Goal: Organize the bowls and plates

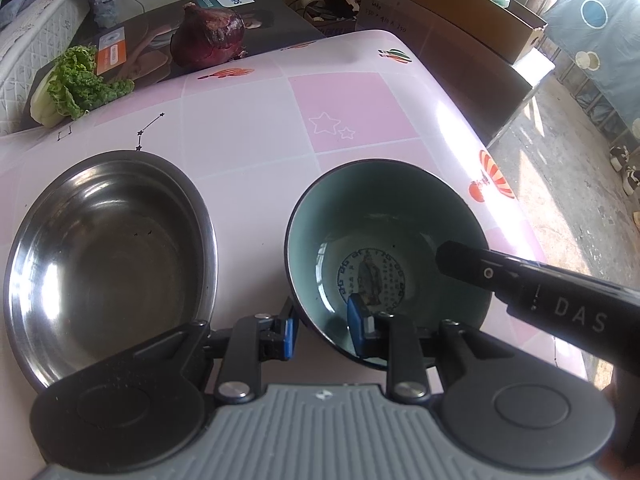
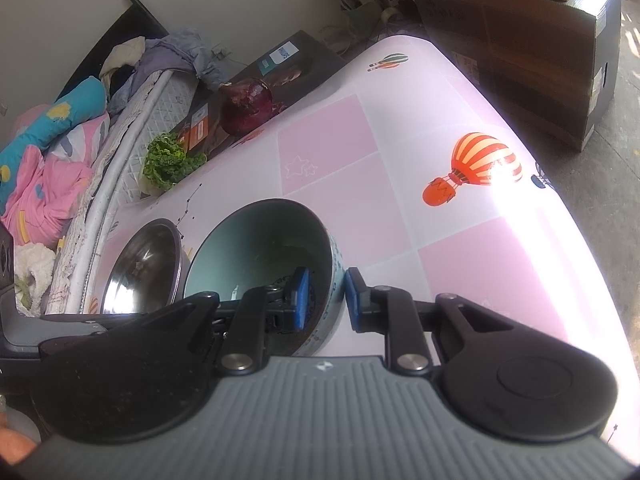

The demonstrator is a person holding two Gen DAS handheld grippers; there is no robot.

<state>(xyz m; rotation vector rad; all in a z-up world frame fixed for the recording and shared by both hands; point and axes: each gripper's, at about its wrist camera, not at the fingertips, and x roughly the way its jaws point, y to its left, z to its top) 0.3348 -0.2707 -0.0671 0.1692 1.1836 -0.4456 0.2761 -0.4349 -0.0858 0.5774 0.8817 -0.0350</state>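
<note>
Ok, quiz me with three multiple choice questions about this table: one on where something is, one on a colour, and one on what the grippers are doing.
1. Where does the steel bowl sit relative to the ceramic bowl in the left wrist view?
A. To its left
B. Stacked inside it
C. Behind it

2. What colour is the ceramic bowl's inside?
A. Red
B. Teal
C. White

3. How does the left gripper stand at the ceramic bowl?
A. Clear of it
B. Straddling its rim, one finger inside, one outside
C. Shut above it

Answers: 1 A, the two bowls sit side by side on the pink tablecloth. 2 B, the teal wall shows in both views. 3 B, as does the right gripper on the opposite rim.
</note>
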